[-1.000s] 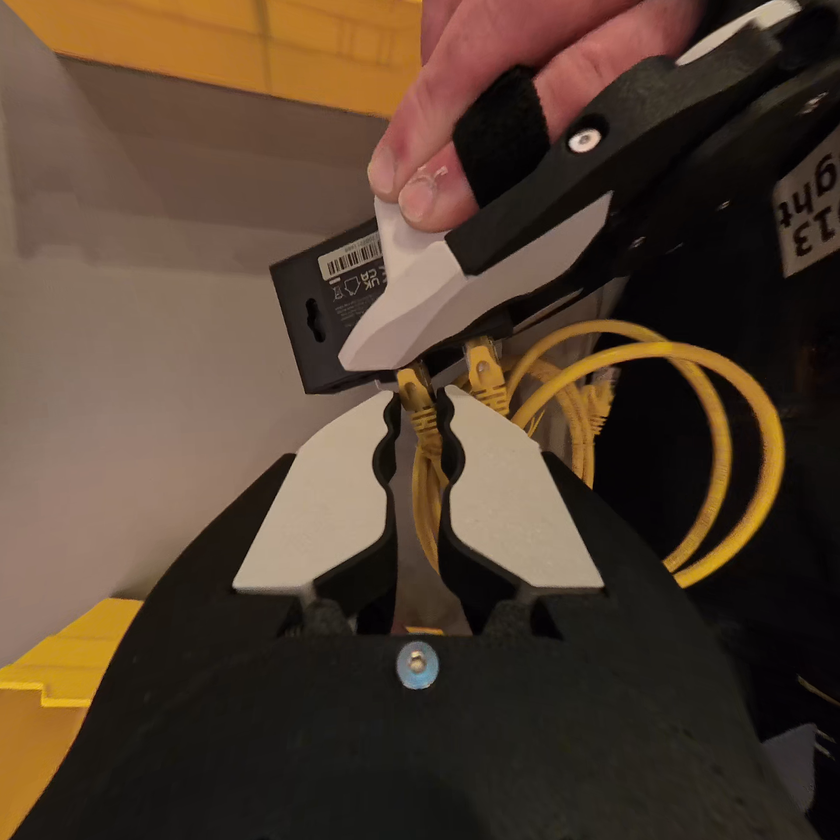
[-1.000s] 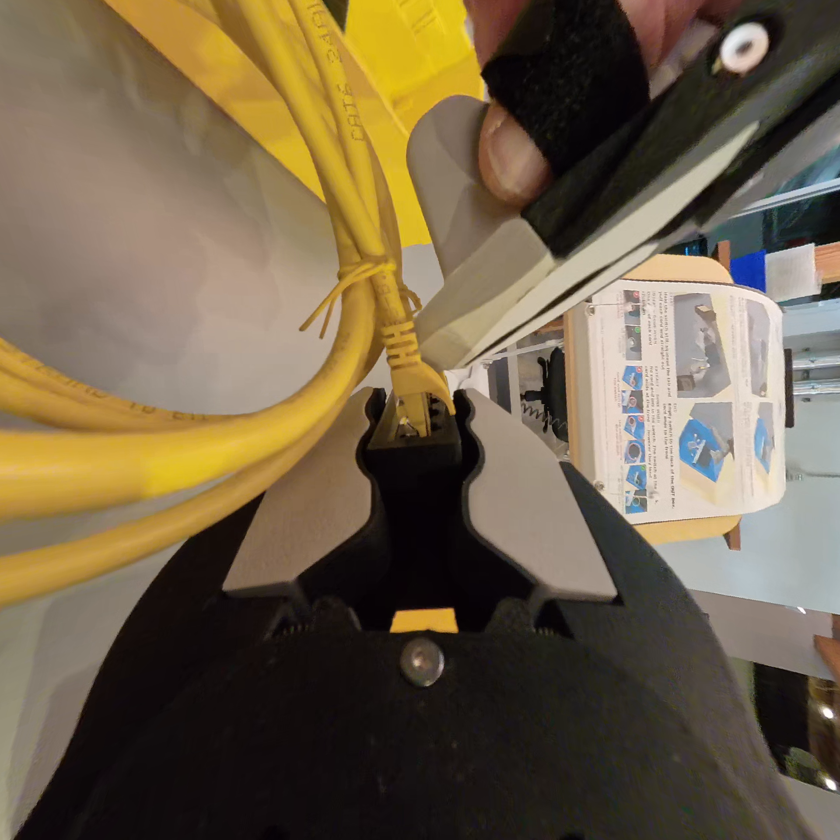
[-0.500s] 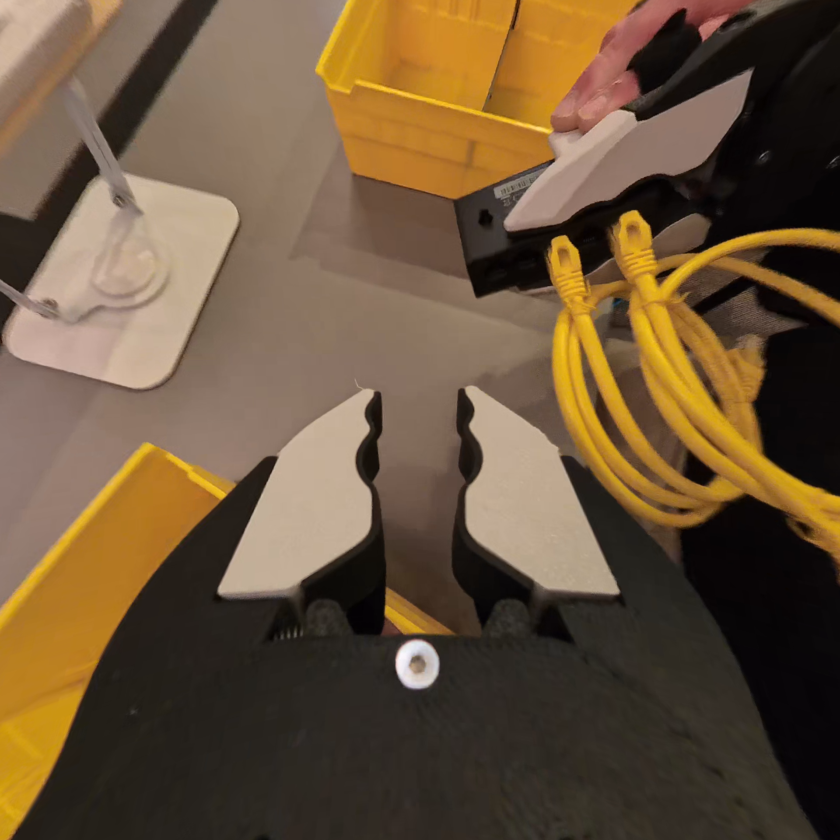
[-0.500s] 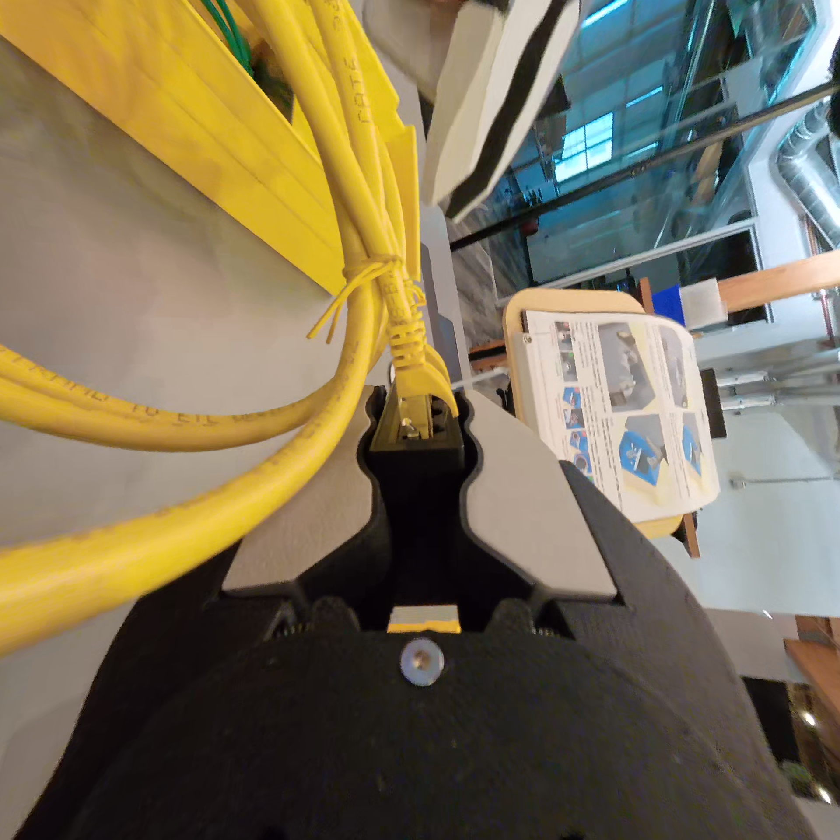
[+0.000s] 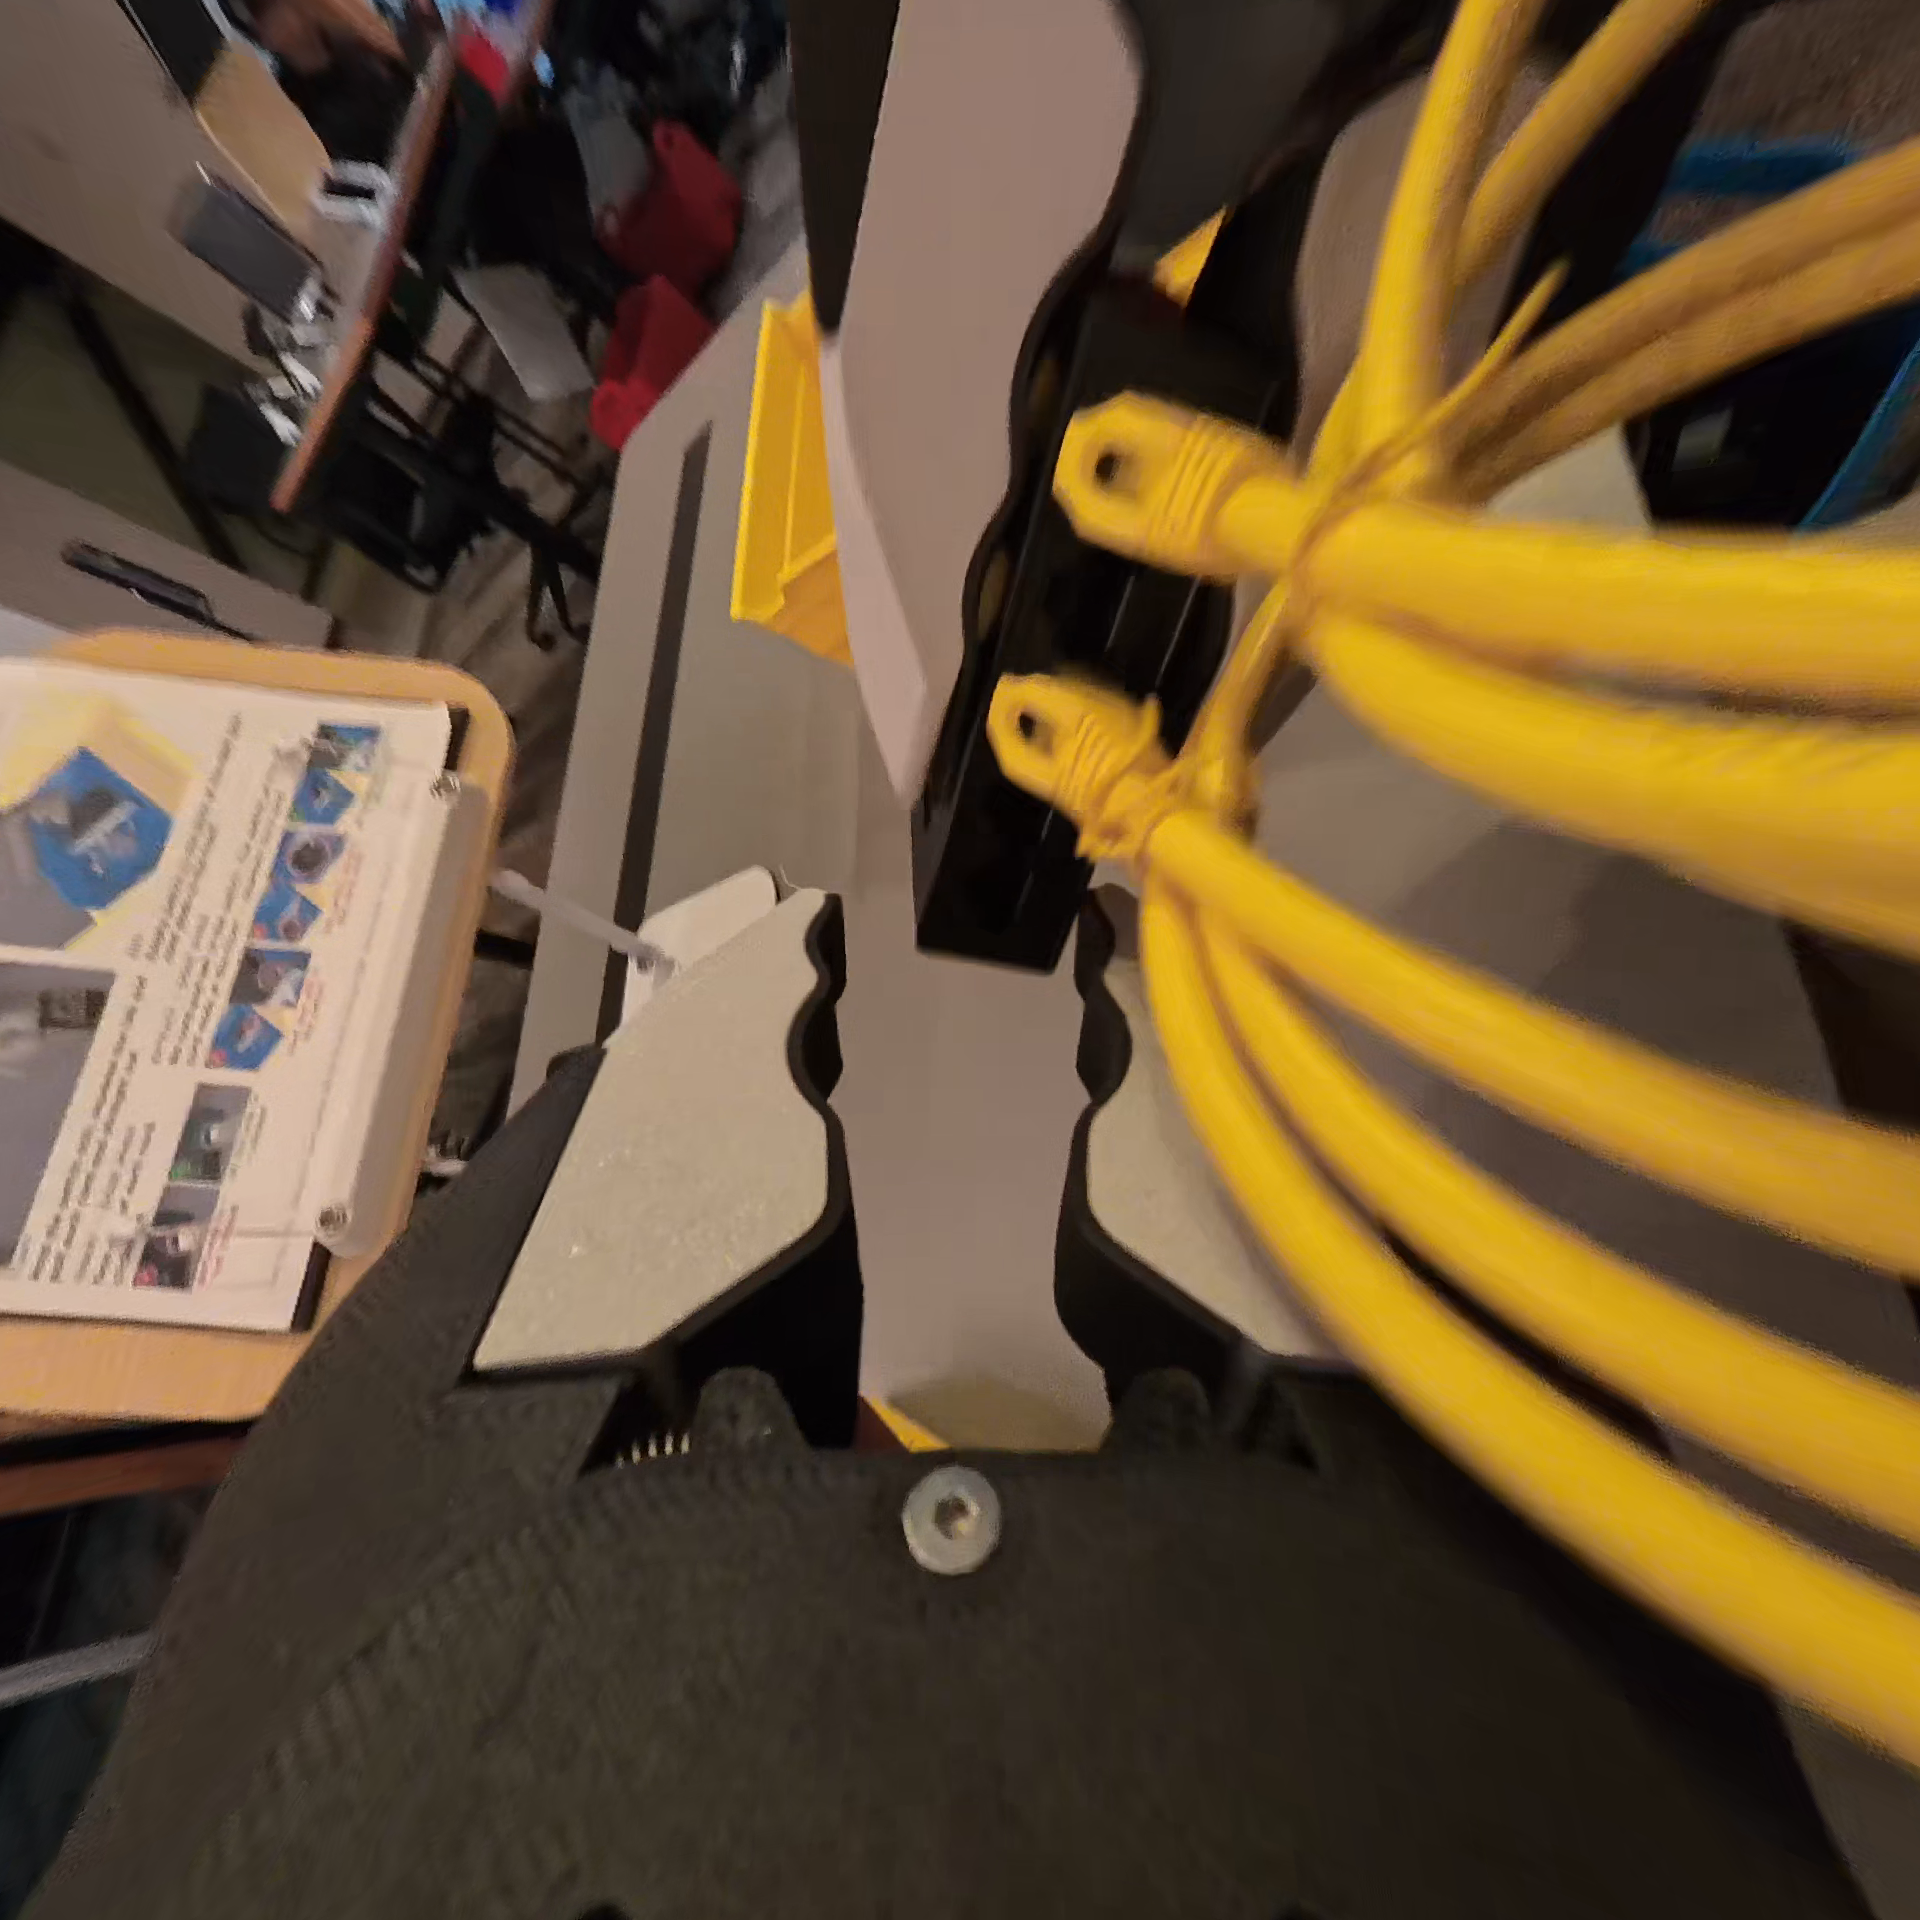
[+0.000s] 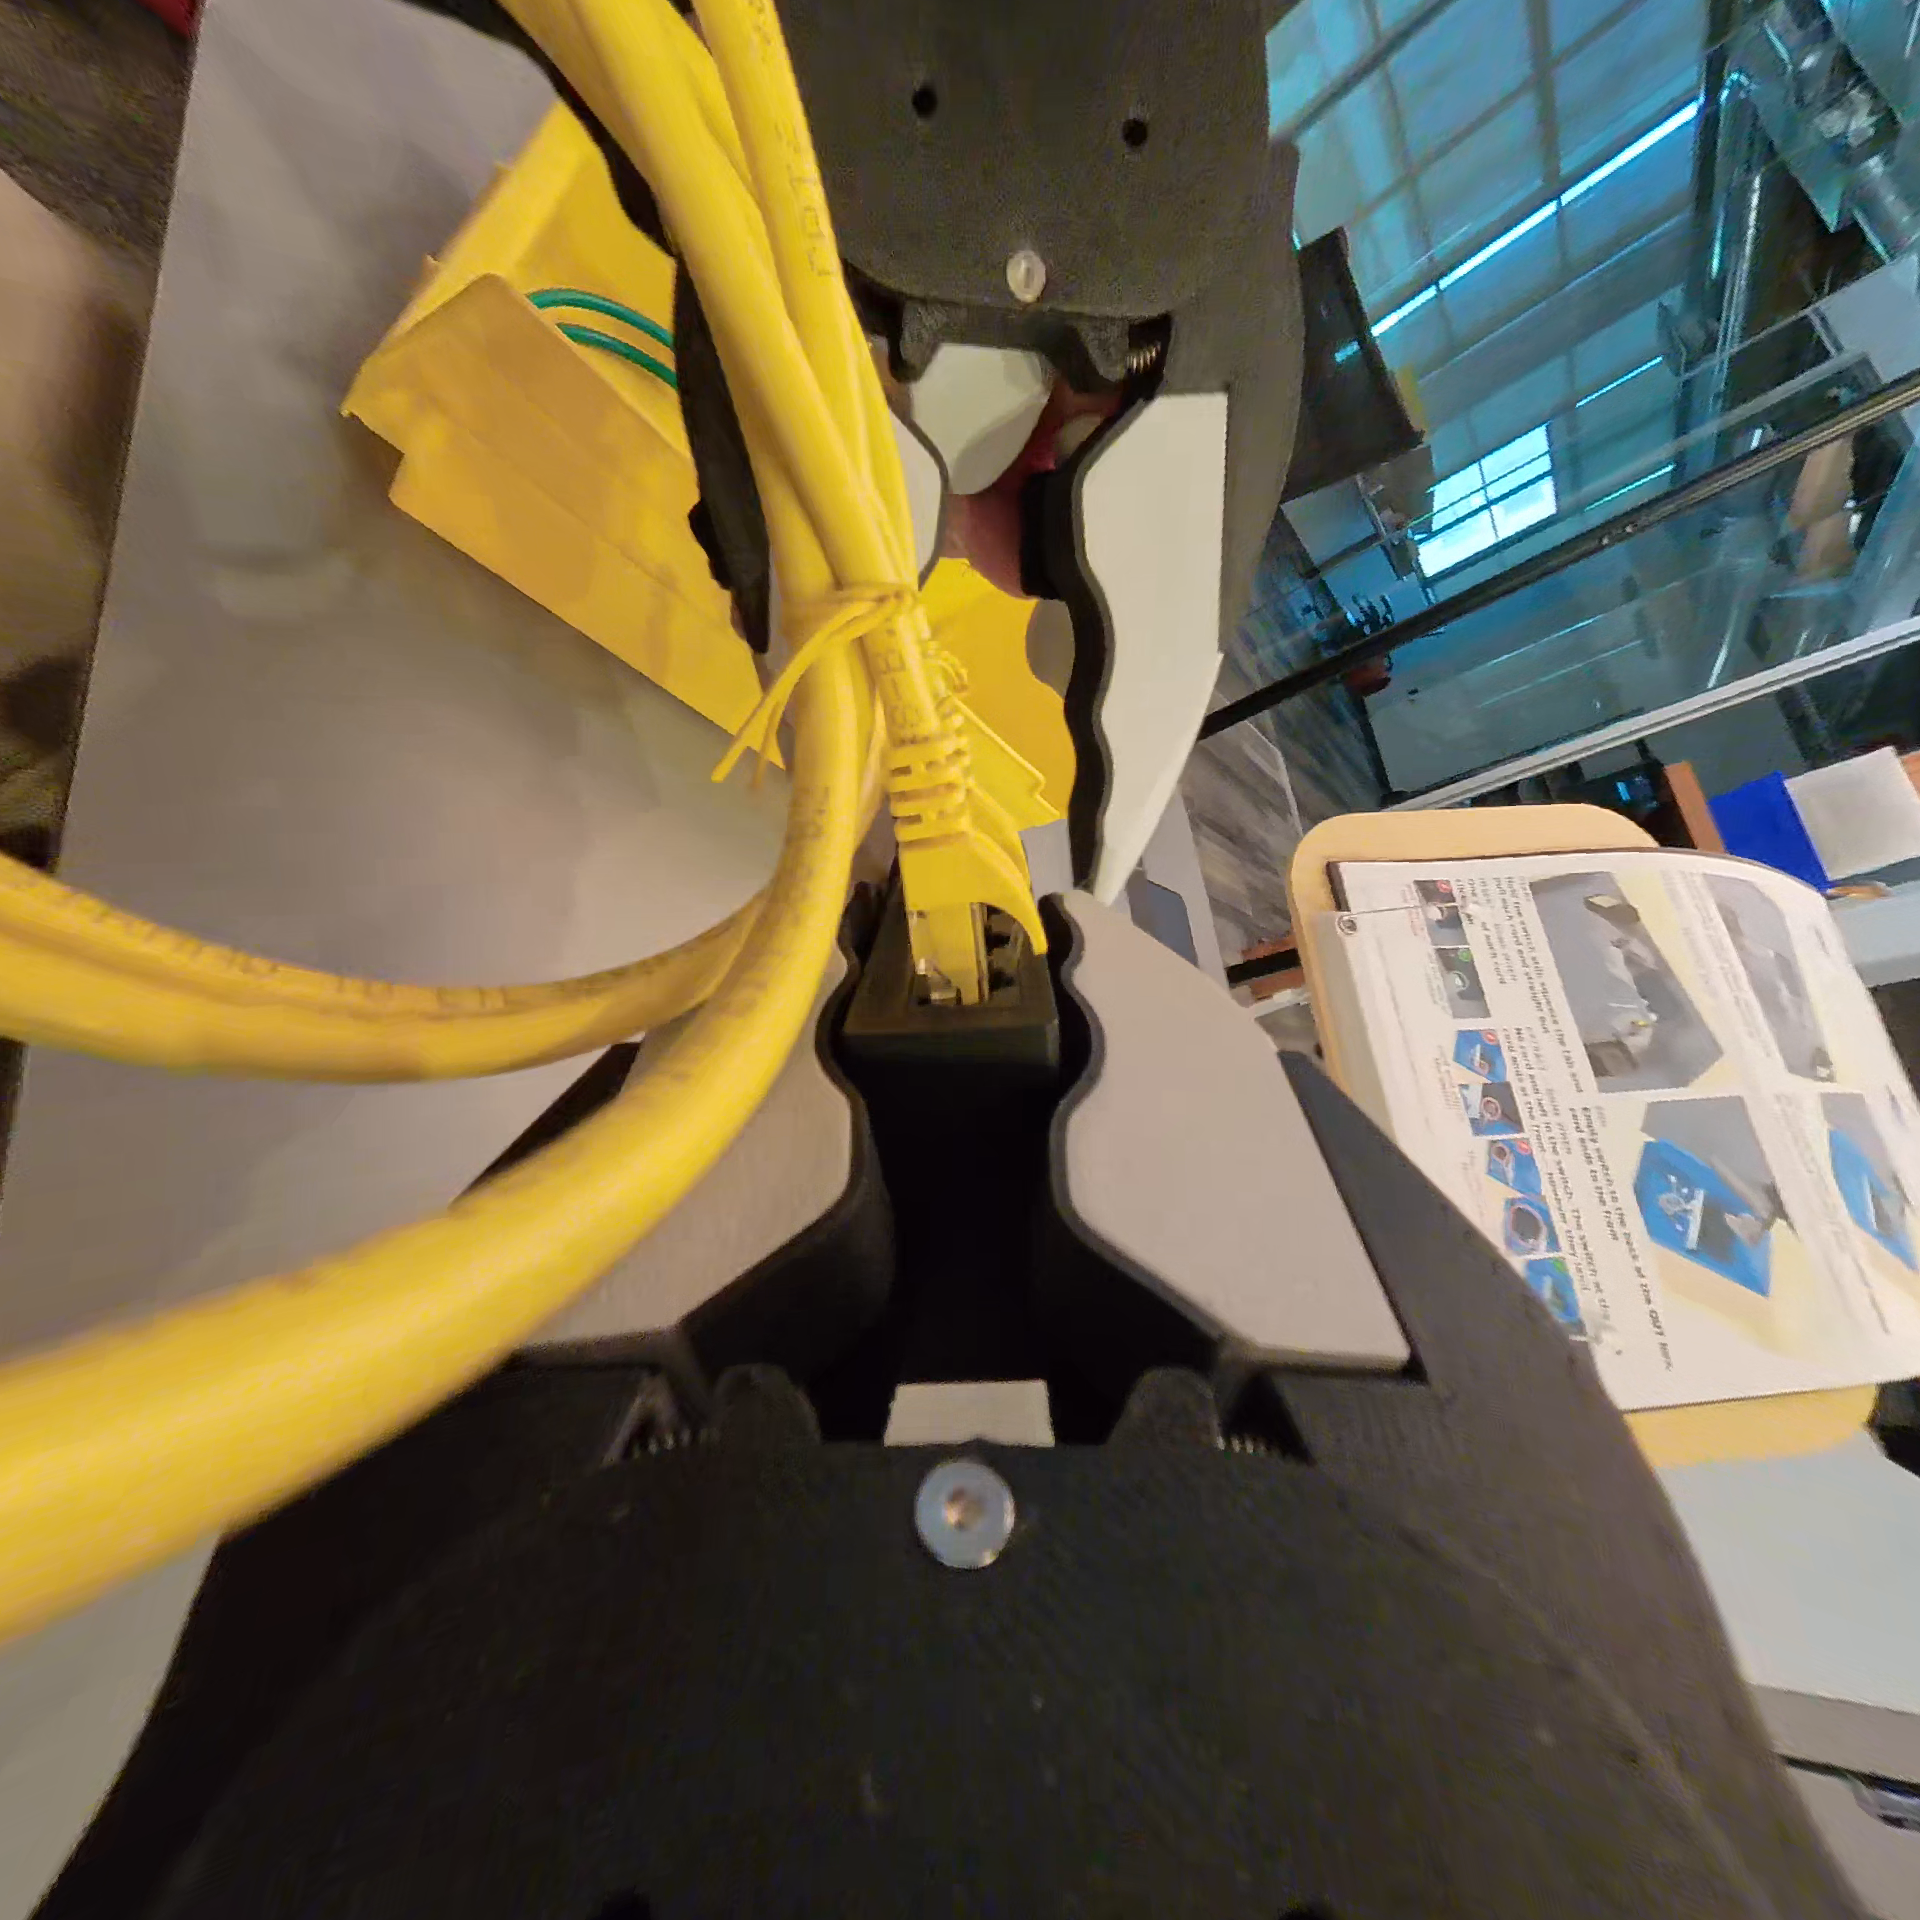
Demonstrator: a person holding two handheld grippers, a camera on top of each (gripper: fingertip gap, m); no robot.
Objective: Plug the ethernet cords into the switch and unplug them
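Note:
My right gripper (image 6: 951,925) is shut on the black switch (image 6: 951,1023) and holds it in the air. Two yellow ethernet plugs (image 5: 1081,732) sit in its ports; one shows in the right wrist view (image 6: 935,831). Their yellow cords (image 5: 1507,1101) hang in bundled loops tied with twist ties. My left gripper (image 5: 951,940) is open and empty, its tips just below the switch's end (image 5: 992,894), with the cords crossing over its right finger. The left gripper also shows in the right wrist view (image 6: 1029,582), facing mine from above the switch.
A grey table (image 6: 312,831) lies below. A yellow bin (image 6: 540,488) with green wires stands on it, also seen in the left wrist view (image 5: 779,520). A printed instruction sheet on a wooden board (image 6: 1621,1101) stands beside the table. Office furniture and windows lie beyond. Both grippers' tips are close together, under 4 cm apart.
My left gripper let go of the plugged cord, opened, drew back and swung round, and now points at the switch's end. The right gripper kept its hold on the switch.

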